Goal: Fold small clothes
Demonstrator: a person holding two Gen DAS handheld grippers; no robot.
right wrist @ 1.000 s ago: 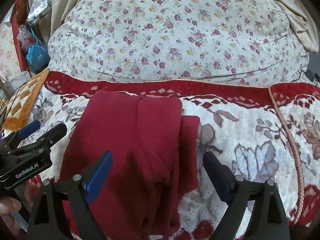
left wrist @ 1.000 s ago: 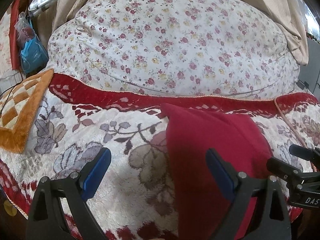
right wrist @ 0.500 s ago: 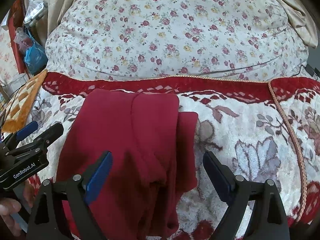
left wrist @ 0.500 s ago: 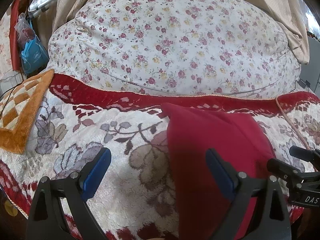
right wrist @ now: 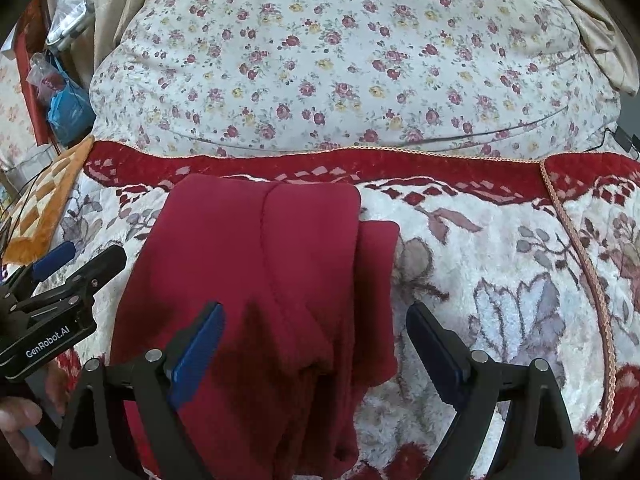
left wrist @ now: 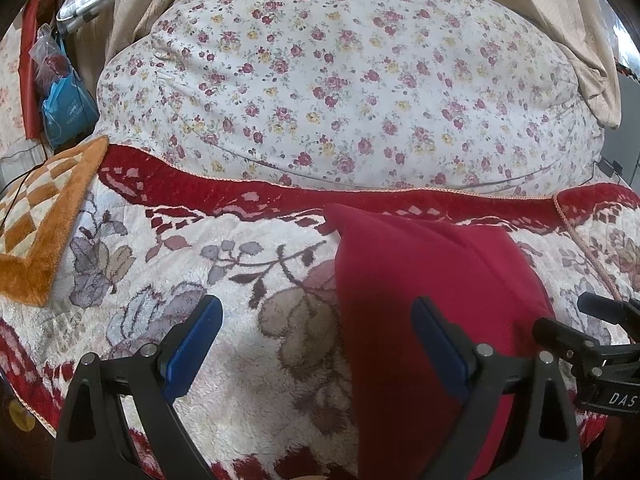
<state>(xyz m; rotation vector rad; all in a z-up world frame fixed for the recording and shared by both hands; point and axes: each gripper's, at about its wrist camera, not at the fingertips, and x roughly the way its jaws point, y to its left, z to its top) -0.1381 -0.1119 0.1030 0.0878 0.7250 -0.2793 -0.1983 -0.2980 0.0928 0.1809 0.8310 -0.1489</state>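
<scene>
Now both grippers hang over a floral blanket (left wrist: 240, 380), jaws spread wide and holding nothing. A folded red garment (right wrist: 260, 280) lies flat on that blanket, its far edge near the red border (right wrist: 360, 162). The right gripper (right wrist: 314, 348) sits above the garment's near part, one finger over the cloth, the other over bare blanket. The left gripper (left wrist: 318, 344) straddles the garment's (left wrist: 432, 280) left edge. Behind lies a flowered quilt (left wrist: 340, 80); an orange mat (left wrist: 36, 232) sits at far left.
</scene>
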